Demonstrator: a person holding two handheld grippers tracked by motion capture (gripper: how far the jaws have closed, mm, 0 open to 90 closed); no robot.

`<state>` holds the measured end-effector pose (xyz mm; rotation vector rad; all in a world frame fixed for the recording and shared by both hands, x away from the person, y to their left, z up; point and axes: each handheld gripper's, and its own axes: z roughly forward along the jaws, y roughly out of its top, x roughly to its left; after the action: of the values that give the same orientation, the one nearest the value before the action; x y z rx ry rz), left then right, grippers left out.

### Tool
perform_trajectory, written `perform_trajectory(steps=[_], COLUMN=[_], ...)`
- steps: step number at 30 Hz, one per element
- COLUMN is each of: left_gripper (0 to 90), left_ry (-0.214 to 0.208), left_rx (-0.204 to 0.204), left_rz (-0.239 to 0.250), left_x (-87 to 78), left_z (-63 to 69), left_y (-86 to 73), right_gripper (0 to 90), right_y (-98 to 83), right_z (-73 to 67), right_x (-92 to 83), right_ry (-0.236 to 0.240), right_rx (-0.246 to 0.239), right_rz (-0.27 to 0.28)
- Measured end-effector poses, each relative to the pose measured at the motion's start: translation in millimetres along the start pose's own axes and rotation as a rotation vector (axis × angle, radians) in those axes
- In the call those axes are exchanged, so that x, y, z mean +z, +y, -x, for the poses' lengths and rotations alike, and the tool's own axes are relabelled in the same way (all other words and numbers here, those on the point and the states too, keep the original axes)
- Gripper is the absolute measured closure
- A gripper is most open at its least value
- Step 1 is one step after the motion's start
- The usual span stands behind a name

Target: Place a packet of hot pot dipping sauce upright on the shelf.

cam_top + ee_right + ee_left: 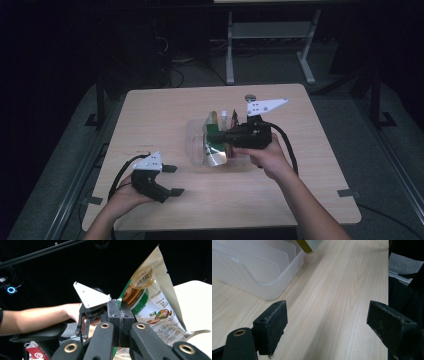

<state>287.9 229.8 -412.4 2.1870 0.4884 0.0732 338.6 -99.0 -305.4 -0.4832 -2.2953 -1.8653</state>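
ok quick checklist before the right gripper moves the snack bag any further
1. Right gripper shut on the snack bag: ok, jaws pinch its edge.
2. Bag lifted off the table: cannot tell.
3. Left gripper out of the way: ok, jaws open with nothing between them, near the table's front left.
4. Clear plastic organizer has free slots: ok in the left gripper view.
5. Small red packet clear of the bag: cannot tell.

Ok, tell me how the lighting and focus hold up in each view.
High view: dim, the room black beyond the table, glare on the foil of the snack packet. Left gripper view: bright and even, the clear plastic rack soft, the left gripper close and grainy. Right gripper view: black backdrop, packet print fairly sharp behind the right gripper.
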Motion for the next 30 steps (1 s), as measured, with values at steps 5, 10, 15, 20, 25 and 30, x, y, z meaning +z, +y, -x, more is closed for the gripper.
perform_trajectory(steps=[5, 10, 15, 20, 25, 30], left_gripper=[16.5, 16.5, 16.5, 16.5, 16.5, 16.5], left_ry=[-0.002, -0.006, -0.009, -0.012, -0.02, -0.022], left_rx=[-0.006, 0.0, 0.007, 0.013, 0.011, 0.002], left_rz=[-0.006, -0.014, -0.026, -0.044, -0.06, -0.053], left_x=[2.4, 3.9, 4.8, 7.4, 9.1, 9.2], left_z=[-0.5, -1.4, -1.5, -1.4, -1.6, -2.4], left_y=[-1.9, -2.9, -3.5, -4.5, -6.1, -7.4], right_gripper=[90.0, 90.0, 90.0, 90.0, 90.0, 89.5], right_y=[10.7, 15.4, 11.0, 6.2, 0.1, -8.0], right_z=[9.1, 19.9, 33.6, 44.6, 53.0, 58.7], right_x=[5.4, 10.3, 16.2, 25.2, 34.4, 40.6], right_ry=[-0.017, -0.036, -0.074, -0.1, -0.134, -0.155], right_rx=[-0.01, 0.0, 0.027, 0.048, 0.068, 0.085], right_rz=[-0.011, -0.013, -0.046, -0.078, -0.122, -0.148])
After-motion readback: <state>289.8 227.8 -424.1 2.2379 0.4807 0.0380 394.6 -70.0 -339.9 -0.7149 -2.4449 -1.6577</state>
